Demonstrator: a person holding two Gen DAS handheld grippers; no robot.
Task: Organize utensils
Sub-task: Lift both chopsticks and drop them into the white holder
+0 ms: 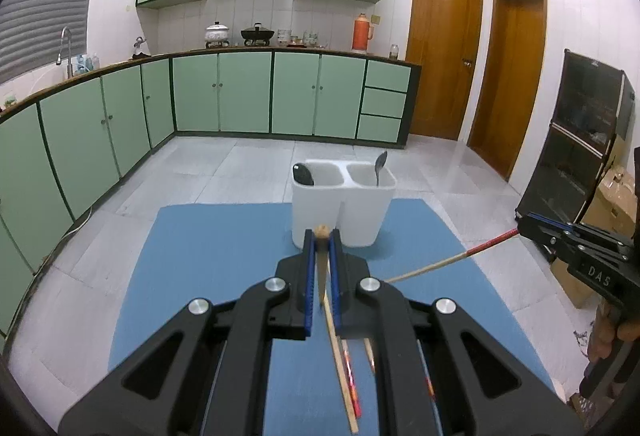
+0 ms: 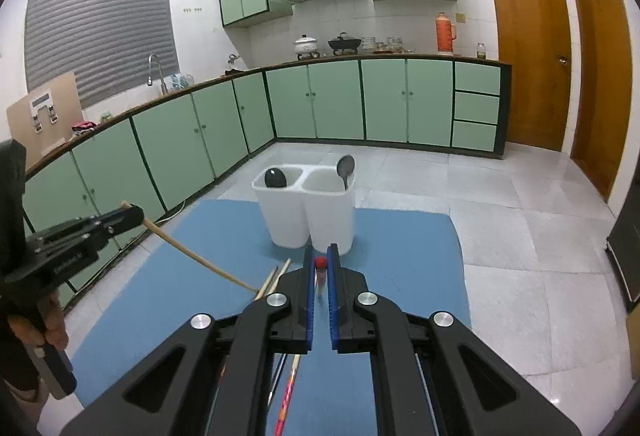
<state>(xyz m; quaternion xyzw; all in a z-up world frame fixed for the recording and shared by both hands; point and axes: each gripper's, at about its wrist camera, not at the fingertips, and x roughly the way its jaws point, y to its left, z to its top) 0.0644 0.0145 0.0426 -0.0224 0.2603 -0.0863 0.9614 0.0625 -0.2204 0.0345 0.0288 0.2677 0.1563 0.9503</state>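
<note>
Above the blue mat (image 1: pixel 208 260), low in both frames, each gripper is clamped tight on a chopstick: the left gripper (image 1: pixel 321 236) pinches a plain wooden chopstick (image 1: pixel 320 232) by its top end, and the right gripper (image 2: pixel 320 260) squeezes a red-tipped chopstick (image 2: pixel 319 263). Centre frame stands the white two-compartment utensil holder (image 1: pixel 320 212), a black spoon (image 1: pixel 303 174) in its left cup, a metal spoon (image 1: pixel 380 162) in the right. More chopsticks (image 2: pixel 276 276) lie on the mat near the holder.
</note>
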